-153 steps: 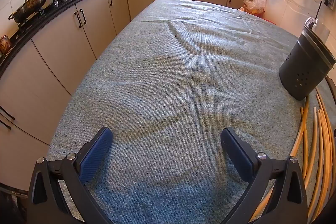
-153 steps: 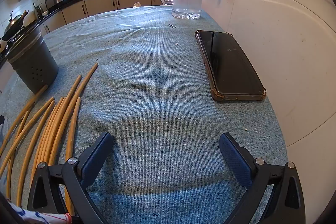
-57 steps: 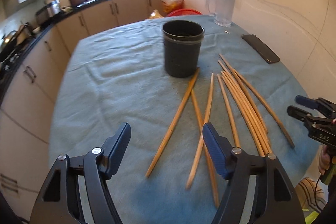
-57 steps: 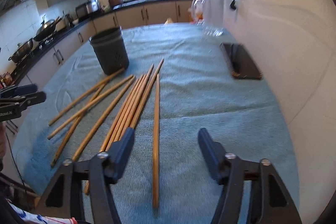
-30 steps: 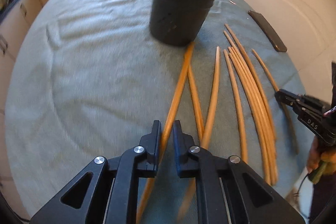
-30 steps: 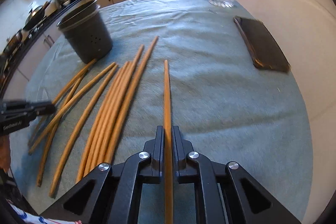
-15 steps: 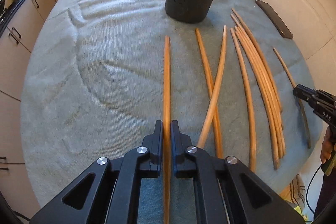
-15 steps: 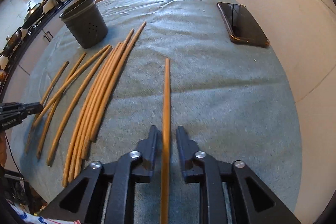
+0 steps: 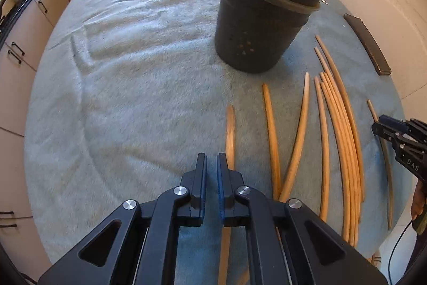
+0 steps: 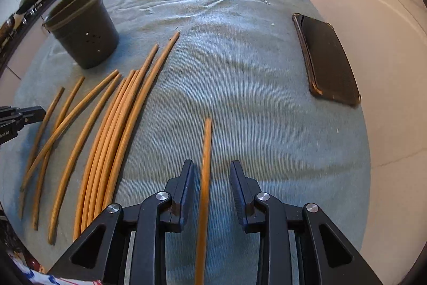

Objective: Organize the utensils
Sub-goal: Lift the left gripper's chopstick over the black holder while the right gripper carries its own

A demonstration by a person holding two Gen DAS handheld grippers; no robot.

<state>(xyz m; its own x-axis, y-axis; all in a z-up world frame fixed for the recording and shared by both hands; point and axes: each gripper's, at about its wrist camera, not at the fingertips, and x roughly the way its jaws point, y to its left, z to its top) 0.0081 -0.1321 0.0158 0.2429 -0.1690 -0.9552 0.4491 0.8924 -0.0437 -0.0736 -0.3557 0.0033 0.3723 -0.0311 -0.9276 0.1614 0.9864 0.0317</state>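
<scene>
**Bamboo chopsticks slipping at the pick-up step**

Bamboo is blurring beside the left gripper [image 9: 211, 159]: its jaws are pressing together with nothing showing in the slit, while one chopstick [image 9: 230, 130] is running just right of that slit, behind the right finger. The black holder [image 9: 267, 26] is standing ahead of these jaws, slightly rightward. The right gripper [image 10: 212, 164] has just been opening its jaws; a second chopstick [image 10: 206, 151] is lying between them, touching neither pad. The loose bundle [image 10: 114, 130] is waiting left of them. Judging by this, both picks are failing; next each gripper is needing a centred re-grip before carrying to the holder.
</scene>
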